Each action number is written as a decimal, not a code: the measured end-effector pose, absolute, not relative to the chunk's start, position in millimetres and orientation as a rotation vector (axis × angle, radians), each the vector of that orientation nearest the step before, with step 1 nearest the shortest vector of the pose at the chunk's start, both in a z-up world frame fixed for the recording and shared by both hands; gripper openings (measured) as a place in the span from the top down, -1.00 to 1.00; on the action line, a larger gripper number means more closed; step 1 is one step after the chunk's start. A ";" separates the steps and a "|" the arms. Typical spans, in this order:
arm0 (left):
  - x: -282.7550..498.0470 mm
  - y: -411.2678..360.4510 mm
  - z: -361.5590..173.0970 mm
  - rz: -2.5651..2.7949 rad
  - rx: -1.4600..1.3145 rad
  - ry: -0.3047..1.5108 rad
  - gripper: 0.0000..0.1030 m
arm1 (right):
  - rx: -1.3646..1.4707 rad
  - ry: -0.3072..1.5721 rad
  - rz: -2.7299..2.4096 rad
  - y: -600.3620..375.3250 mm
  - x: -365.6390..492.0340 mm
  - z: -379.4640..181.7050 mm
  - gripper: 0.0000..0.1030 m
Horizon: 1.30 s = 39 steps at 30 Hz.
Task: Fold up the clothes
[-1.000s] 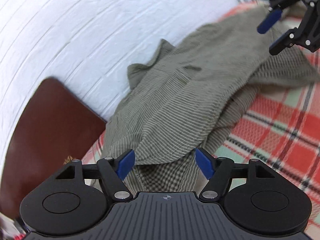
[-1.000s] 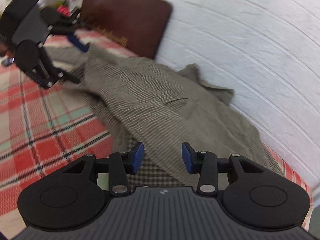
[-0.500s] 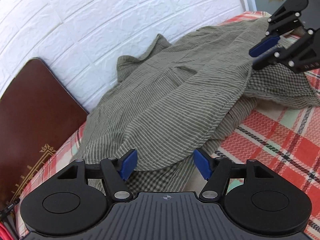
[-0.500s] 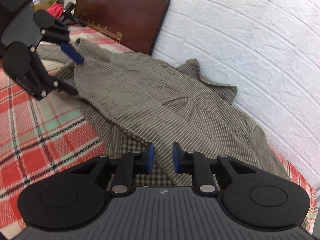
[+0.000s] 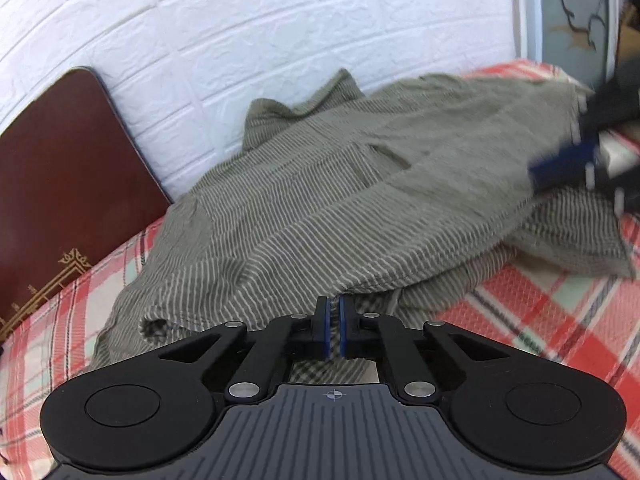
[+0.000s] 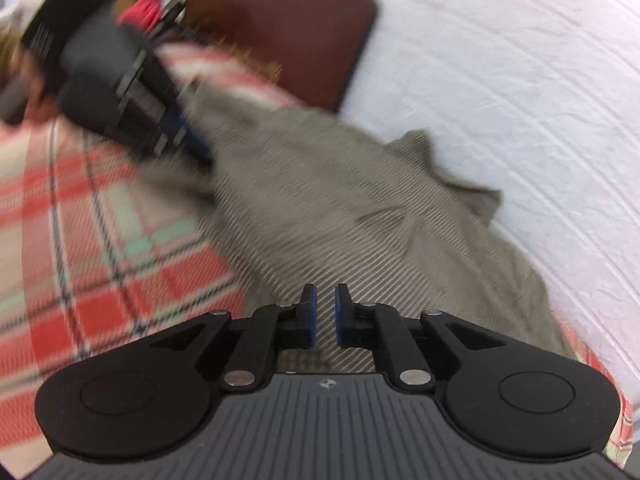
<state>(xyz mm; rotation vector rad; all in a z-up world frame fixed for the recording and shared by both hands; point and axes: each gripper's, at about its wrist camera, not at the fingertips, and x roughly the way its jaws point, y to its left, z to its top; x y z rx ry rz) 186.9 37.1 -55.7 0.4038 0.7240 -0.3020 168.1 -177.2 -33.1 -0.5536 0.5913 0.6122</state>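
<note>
An olive-green striped shirt (image 5: 340, 200) lies rumpled on the plaid bed sheet (image 5: 540, 300), its collar against the wall. My left gripper (image 5: 333, 312) is shut on the shirt's near hem, the blue pads pressed together over the fabric. In the right wrist view the shirt (image 6: 360, 220) spreads ahead, and my right gripper (image 6: 323, 312) is closed to a narrow gap with striped cloth in it. Each gripper appears blurred in the other's view: the right gripper (image 5: 560, 172) at the shirt's right edge, the left gripper (image 6: 192, 144) at its left edge.
A white brick-pattern wall (image 5: 240, 40) runs behind the bed. A dark brown headboard (image 5: 60, 168) stands at the left end, also in the right wrist view as the headboard (image 6: 288, 28). A patterned glass panel (image 5: 572, 12) is at the far right. Plaid sheet (image 6: 100, 240) lies bare beside the shirt.
Both grippers went from open to closed on the shirt's lower edge. The shirt's hem now bunches at the left pads, and both views are blurred by motion.
</note>
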 end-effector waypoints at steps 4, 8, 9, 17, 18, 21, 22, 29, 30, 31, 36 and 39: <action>189.2 41.7 -41.6 -0.305 0.352 0.698 1.00 | -0.610 0.571 0.593 -169.5 161.2 -50.1 0.33; 195.2 46.2 -28.7 -0.278 0.312 0.673 1.00 | -0.592 0.559 0.577 -170.6 163.7 -45.0 0.37; 197.9 47.1 -26.1 -0.264 0.298 0.669 1.00 | -0.585 0.559 0.570 -171.3 166.0 -42.5 0.50; 231.3 43.1 -7.7 -0.186 0.231 0.617 0.99 | -0.526 0.469 0.465 -181.0 201.3 1.2 0.97; 238.6 41.5 -5.8 -0.178 0.216 0.613 0.98 | -0.527 0.454 0.443 -180.4 209.3 6.4 0.97; 262.7 37.6 0.0 -0.141 0.176 0.594 0.97 | -0.508 0.414 0.368 -178.7 243.0 23.0 0.97; 272.0 36.5 2.2 -0.131 0.160 0.590 0.96 | -0.490 0.402 0.339 -177.6 256.5 27.6 0.97; 344.6 37.4 -27.8 -0.001 0.159 0.724 -0.26 | -0.342 0.621 0.136 -180.6 357.6 -3.9 0.26; 349.1 40.3 -35.2 0.015 0.172 0.748 -0.26 | -0.358 0.641 0.096 -183.5 361.4 -13.2 0.22; 347.5 45.9 -38.7 0.018 0.176 0.758 -0.26 | -0.359 0.623 0.094 -187.6 355.2 -15.7 0.21; 283.2 72.9 -22.6 -0.054 0.190 0.677 -0.29 | -0.299 0.513 0.169 -209.5 299.5 -9.5 0.04; 220.7 72.2 -20.7 -0.122 0.284 0.609 -0.54 | -0.223 0.469 0.291 -215.3 245.6 -3.6 -0.19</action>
